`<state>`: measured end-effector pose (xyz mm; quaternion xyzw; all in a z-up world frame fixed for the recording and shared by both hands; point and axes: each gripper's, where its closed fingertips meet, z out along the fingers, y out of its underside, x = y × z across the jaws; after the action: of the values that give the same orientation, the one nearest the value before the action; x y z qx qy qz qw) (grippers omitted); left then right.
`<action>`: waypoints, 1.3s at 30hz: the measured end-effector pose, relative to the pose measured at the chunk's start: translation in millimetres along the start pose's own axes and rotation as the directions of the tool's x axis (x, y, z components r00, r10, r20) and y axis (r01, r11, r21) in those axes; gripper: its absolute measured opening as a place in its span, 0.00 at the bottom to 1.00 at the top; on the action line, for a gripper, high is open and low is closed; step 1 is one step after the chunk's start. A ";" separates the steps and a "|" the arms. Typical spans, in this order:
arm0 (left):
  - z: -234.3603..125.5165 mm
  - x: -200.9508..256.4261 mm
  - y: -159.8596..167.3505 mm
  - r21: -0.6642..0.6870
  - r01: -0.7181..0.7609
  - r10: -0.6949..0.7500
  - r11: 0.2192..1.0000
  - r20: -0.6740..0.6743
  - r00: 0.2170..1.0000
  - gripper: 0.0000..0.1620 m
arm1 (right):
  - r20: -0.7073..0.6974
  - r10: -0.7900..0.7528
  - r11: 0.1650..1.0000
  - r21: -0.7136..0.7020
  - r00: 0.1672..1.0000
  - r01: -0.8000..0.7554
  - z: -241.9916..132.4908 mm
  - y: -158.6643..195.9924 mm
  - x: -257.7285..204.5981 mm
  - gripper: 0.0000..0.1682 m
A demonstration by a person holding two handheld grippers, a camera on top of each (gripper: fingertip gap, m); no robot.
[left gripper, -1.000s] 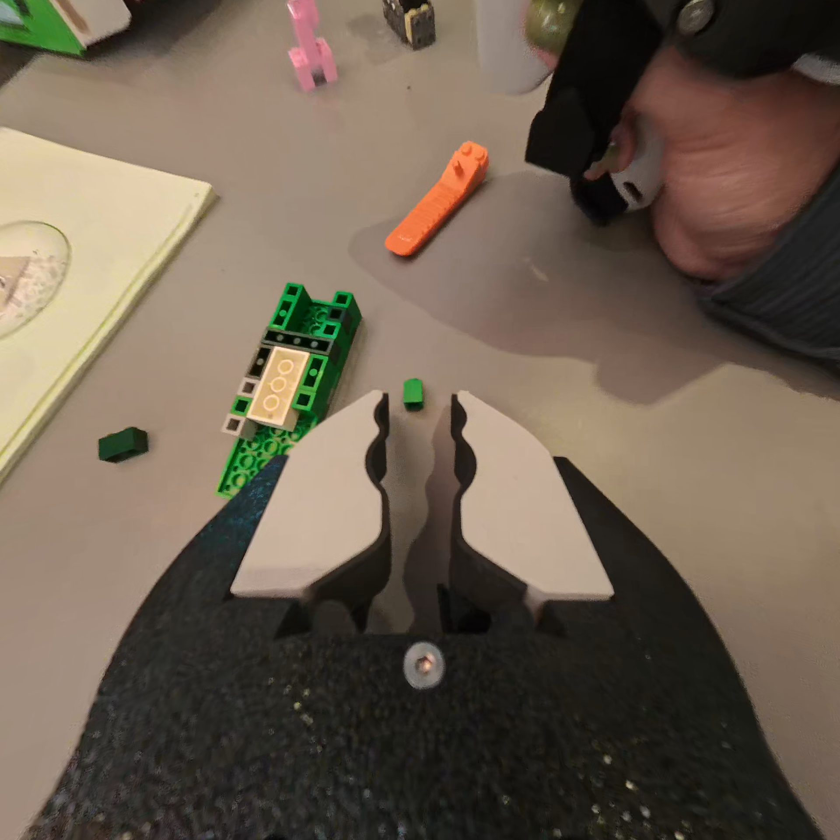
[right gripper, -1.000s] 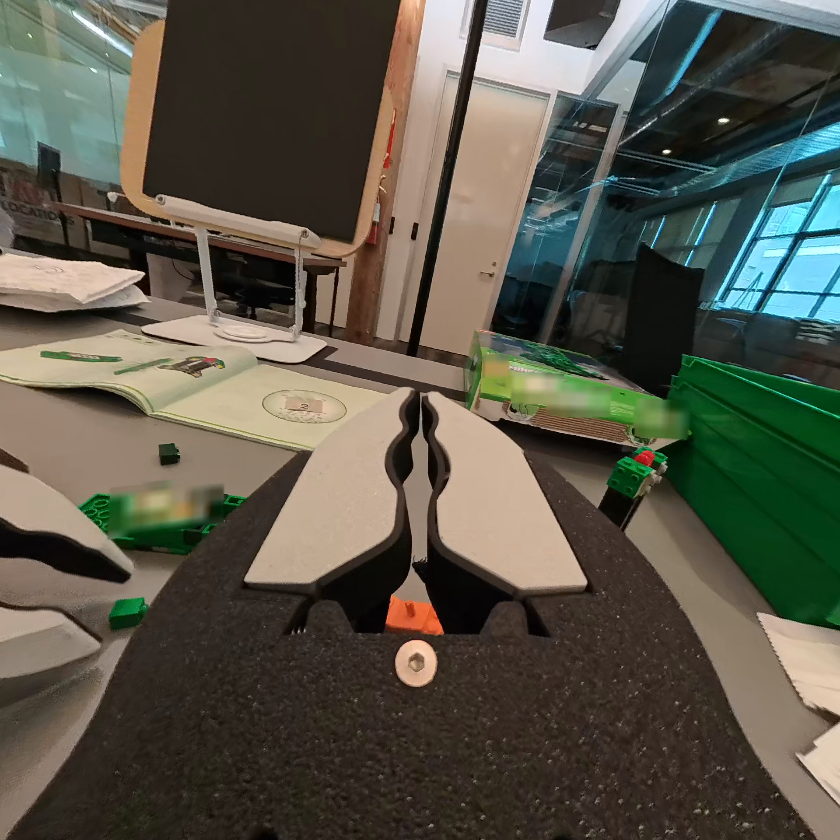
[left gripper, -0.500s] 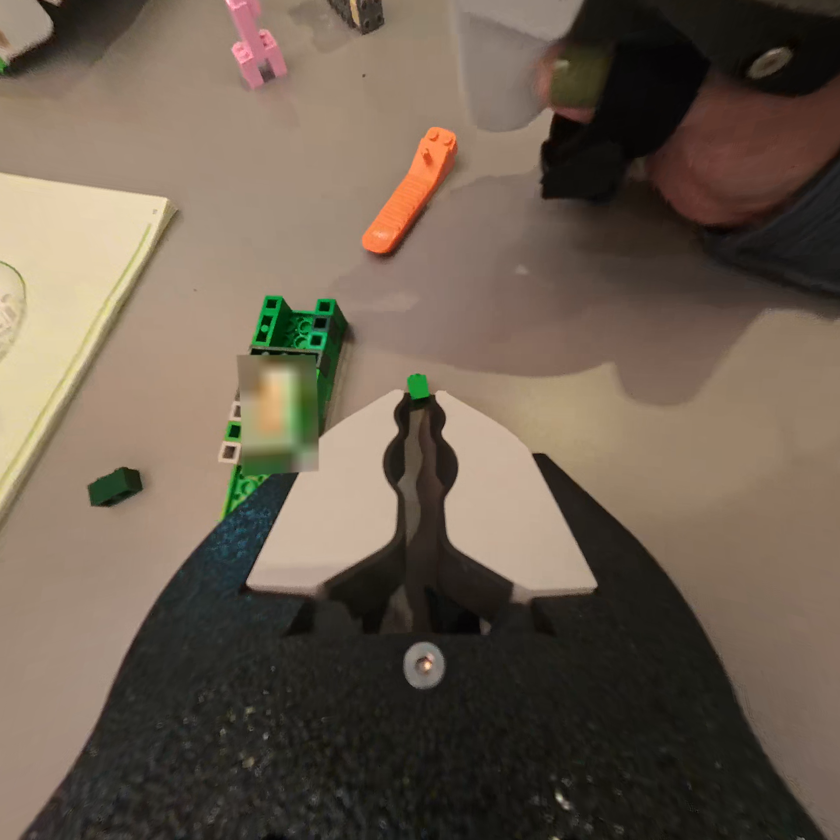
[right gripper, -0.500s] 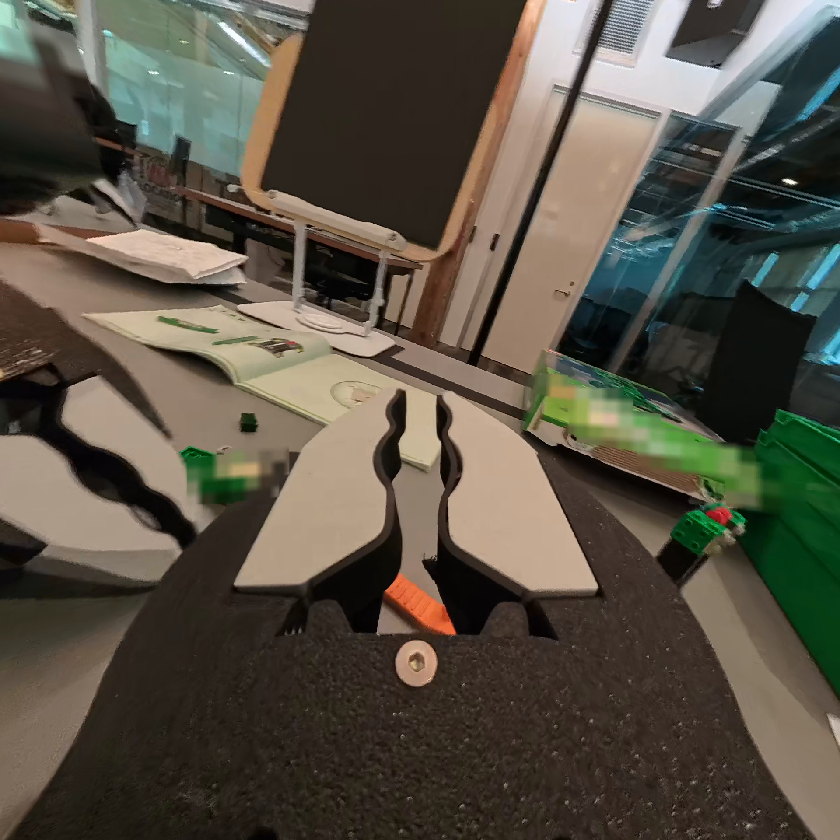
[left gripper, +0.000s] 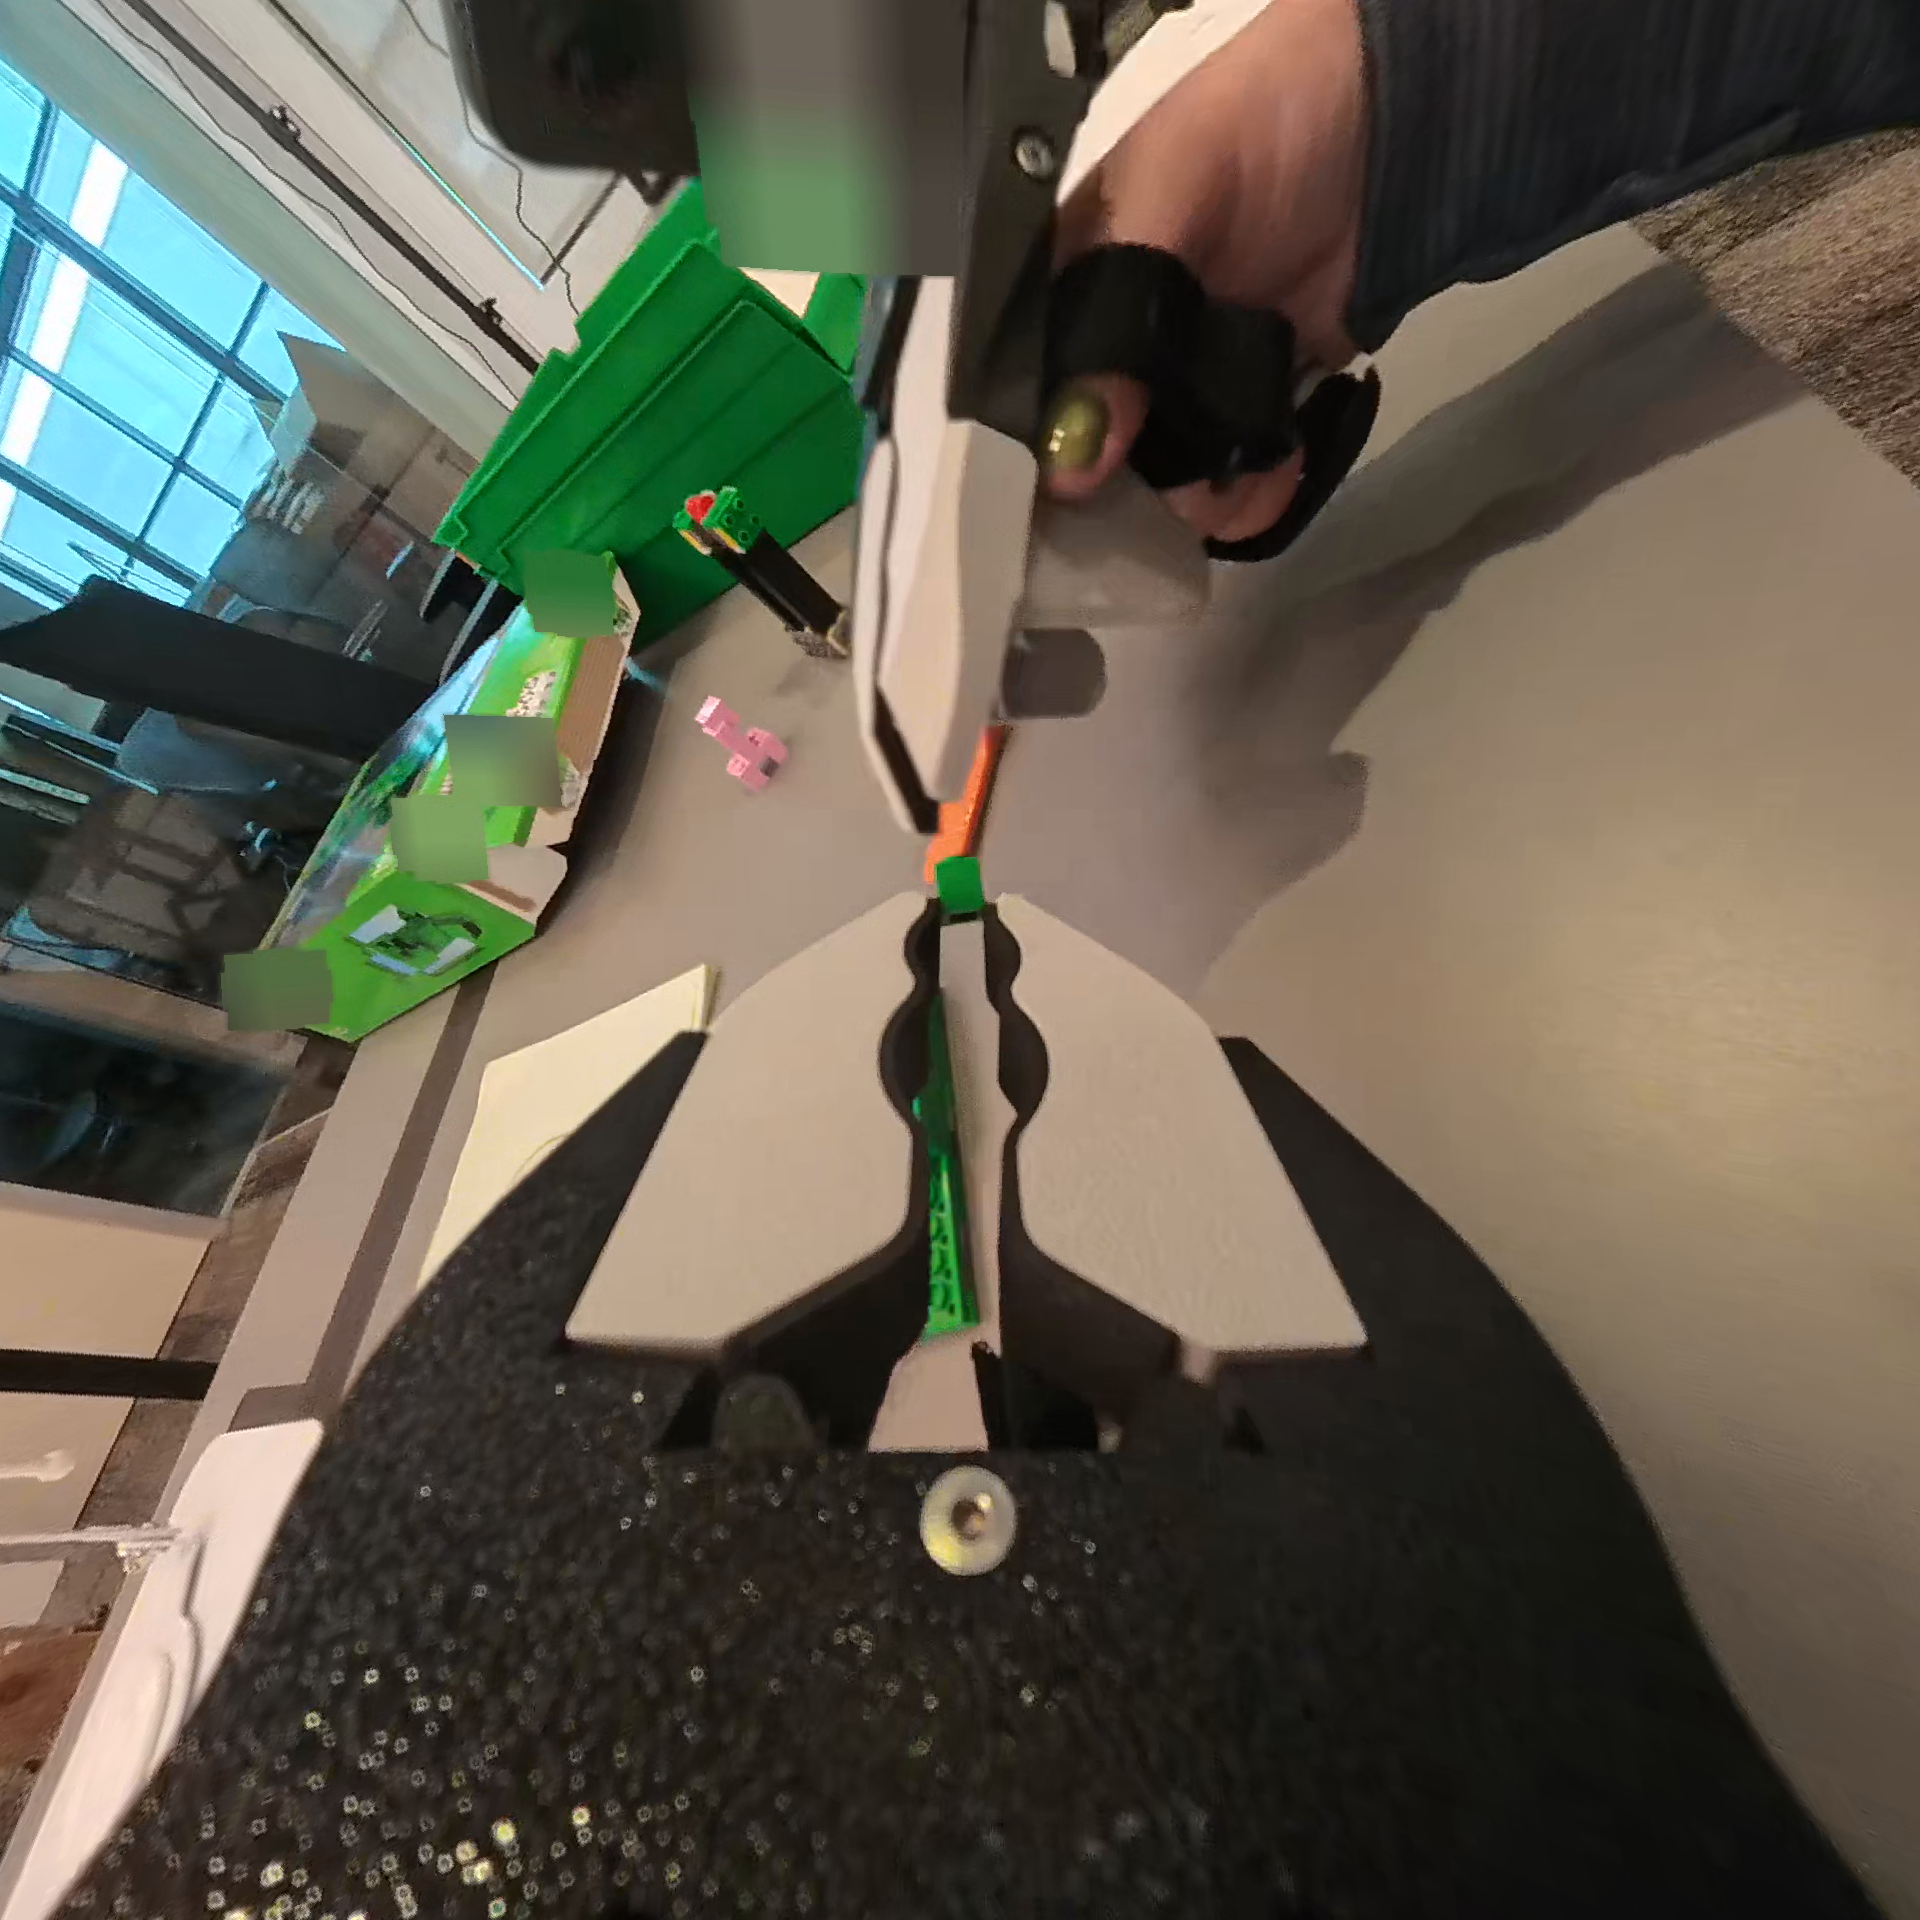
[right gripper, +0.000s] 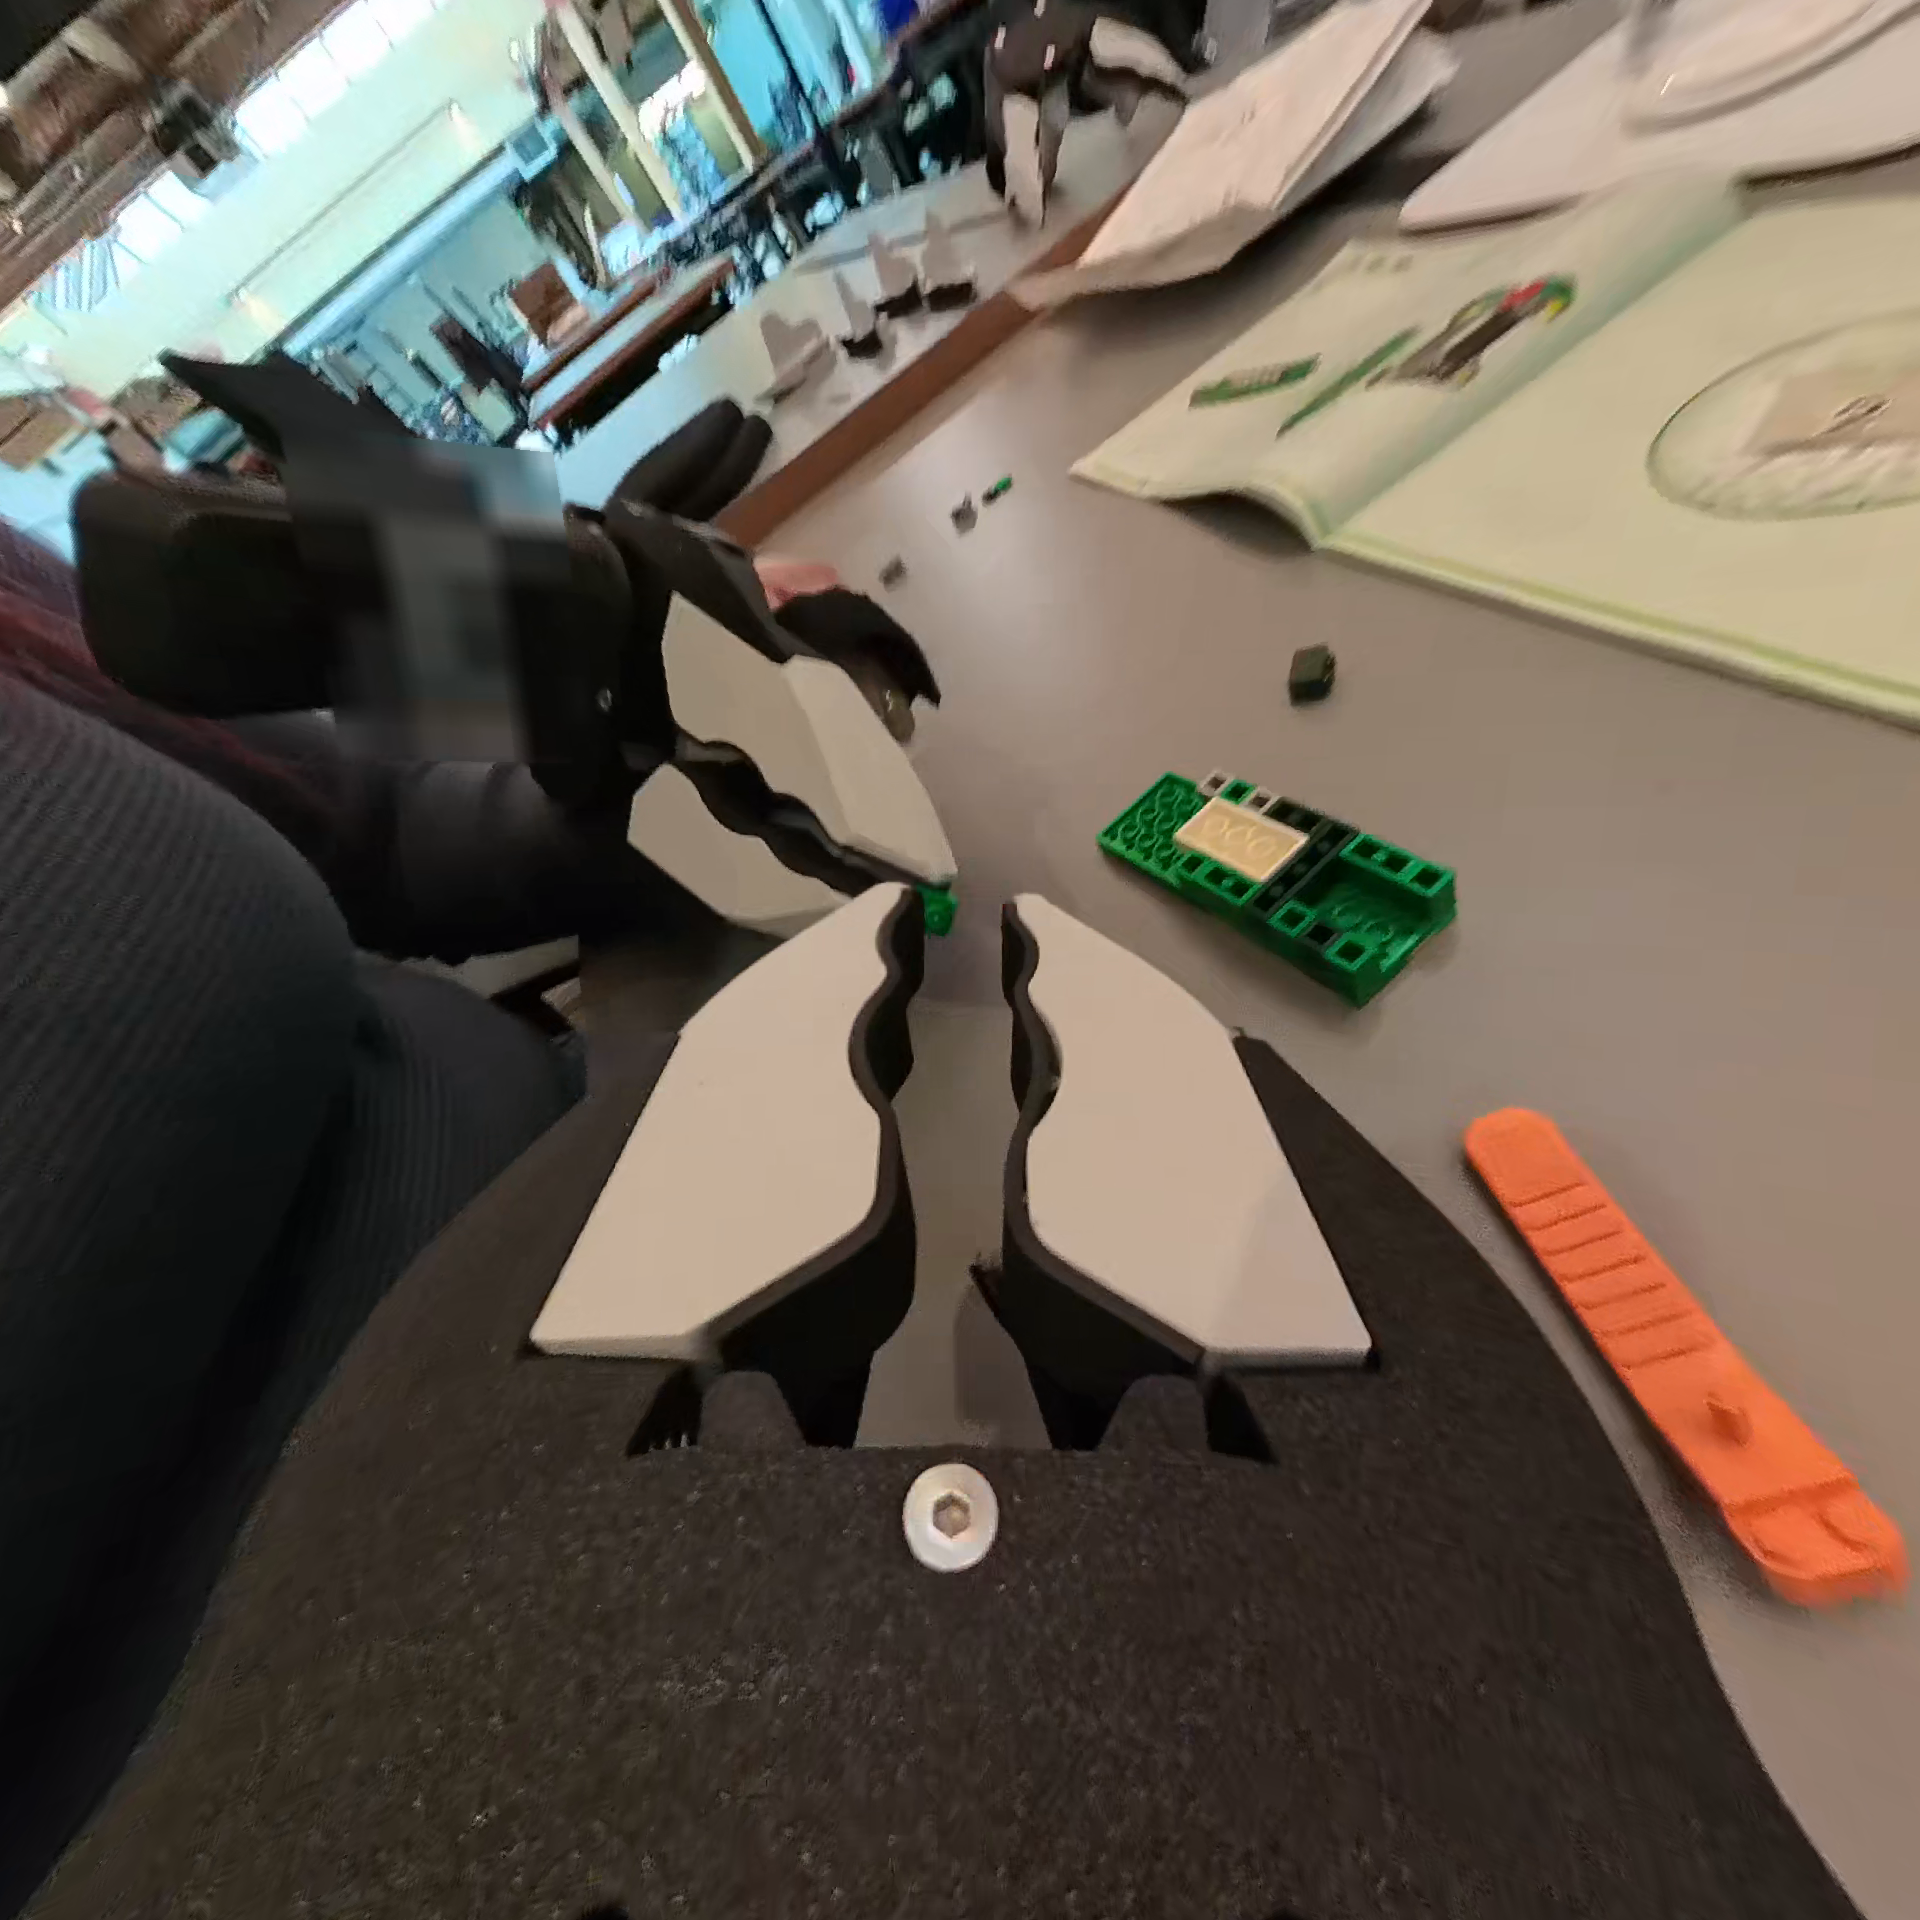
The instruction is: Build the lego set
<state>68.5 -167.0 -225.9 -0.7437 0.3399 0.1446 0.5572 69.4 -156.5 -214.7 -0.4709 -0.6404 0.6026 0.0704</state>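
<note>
The green lego base (right gripper: 1283, 885) lies on the grey surface (right gripper: 1558, 831) at 1 o'clock from the right gripper (right gripper: 961, 914), its fingers parted, empty. The left gripper (left gripper: 961, 914) pinches a small green brick (left gripper: 956, 886) at its fingertips; the right fingers partly hide it.

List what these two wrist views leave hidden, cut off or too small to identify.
- Green brick, left wrist view: base buried between the left gripper fingertips.
- Orange separator, same view: mostly behind the right gripper.
- Tiny dark pieces, right wrist view: too small, blurred.
</note>
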 end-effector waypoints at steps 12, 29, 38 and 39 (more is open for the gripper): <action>6.3 -6.3 0.5 0.005 -0.044 0.044 0.999 0.003 0.999 0.04 | 0.081 0.094 0.995 -0.030 0.992 -0.092 8.7 6.1 5.1 0.08; 1.9 -9.8 -7.2 -0.028 -0.147 0.149 0.989 0.054 0.987 0.04 | 0.156 0.129 0.992 -0.009 0.979 -0.129 10.3 4.8 -7.2 0.05; -0.5 -16.5 -22.0 0.099 0.214 -0.208 0.972 -0.069 0.976 0.11 | 0.078 -0.095 0.992 0.090 0.992 0.088 -2.4 -9.7 -11.7 0.04; -1.5 -17.1 -23.3 0.113 0.274 -0.263 0.955 -0.099 0.960 0.13 | 0.076 -0.116 0.988 0.107 0.990 0.107 -5.1 -12.0 -12.8 0.04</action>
<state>71.4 -159.0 -198.2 -0.7518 0.2669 0.0149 0.6028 73.5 -159.7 -197.2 -0.4049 -0.6363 0.6487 0.1016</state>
